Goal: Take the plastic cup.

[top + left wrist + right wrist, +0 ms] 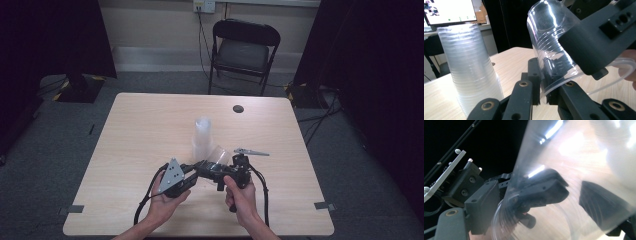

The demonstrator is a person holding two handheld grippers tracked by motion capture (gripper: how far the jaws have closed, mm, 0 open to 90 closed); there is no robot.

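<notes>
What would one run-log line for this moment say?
left tool: pinching clear cup rim | right tool: open around cup | cup stack: upright on table

grippers: 2, left gripper (pixel 192 175) and right gripper (pixel 207 167) | loose clear cup (pixel 549 45): 1 | stack of cups (pixel 202 135): 1, 12 o'clock of the grippers | table (pixel 140 130): 1 | folding chair (pixel 243 50): 1

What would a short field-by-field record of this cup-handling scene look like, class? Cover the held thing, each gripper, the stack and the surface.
Held thing: clear plastic cup, tilted, above the table
Left gripper: jaws pinch the cup's rim
Right gripper: jaws wide, one inside the cup and one outside; whether they press on the wall is unclear
Stack of cups: upright, mouth down, apart from the held cup
Surface: light wooden table
</notes>
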